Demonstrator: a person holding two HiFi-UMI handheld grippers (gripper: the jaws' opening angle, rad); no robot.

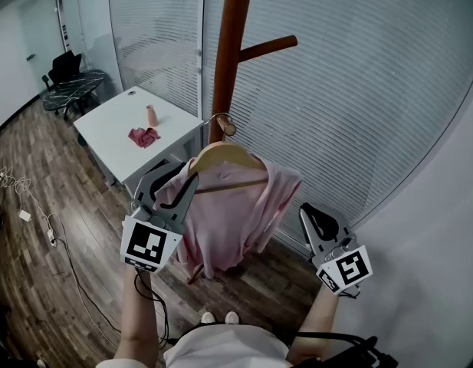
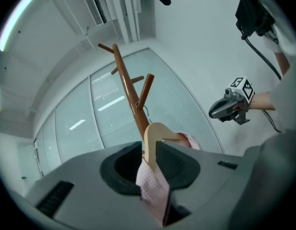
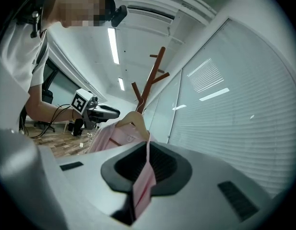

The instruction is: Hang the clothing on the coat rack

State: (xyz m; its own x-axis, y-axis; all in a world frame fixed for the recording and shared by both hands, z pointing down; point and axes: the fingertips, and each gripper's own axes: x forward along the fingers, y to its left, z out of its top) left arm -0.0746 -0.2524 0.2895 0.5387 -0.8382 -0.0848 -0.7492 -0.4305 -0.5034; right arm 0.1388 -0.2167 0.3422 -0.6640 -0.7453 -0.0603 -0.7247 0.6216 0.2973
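We're in an office with a dark wood plank floor point(image 1: 52, 282) and a slatted glass partition wall point(image 1: 359, 90) running behind. At twelve o'clock stands the tall brown wooden coat rack point(image 1: 228, 52), one peg jutting towards one o'clock.

Dead centre hangs the pale pink cloth shirt point(image 1: 236, 205), draped on a light wooden hanger point(image 1: 225, 153). Its wire hook point(image 1: 219, 118) sits right against the pole; I can't tell whether it is seated on a peg.

At seven o'clock, the left gripper point(image 1: 179, 179) has its jaws partly closed, clamped on the hanger's near shoulder with shirt fabric caught in between. At four o'clock, the right gripper point(image 1: 307, 213) is nearly shut, pinching only a thin fold of pink cloth at the far shoulder.

My read on handling: the shirt is light, limp and ready to slide off, while the hanger is stiff. The wood is the place to hold. A pinch of cloth alone steers nothing and could drag the shirt askew.

At ten o'clock, on the white rectangular table point(image 1: 113, 125), stands a small pinkish cup point(image 1: 151, 116), contents not visible, with a crumpled red cloth point(image 1: 144, 137) just beside it.
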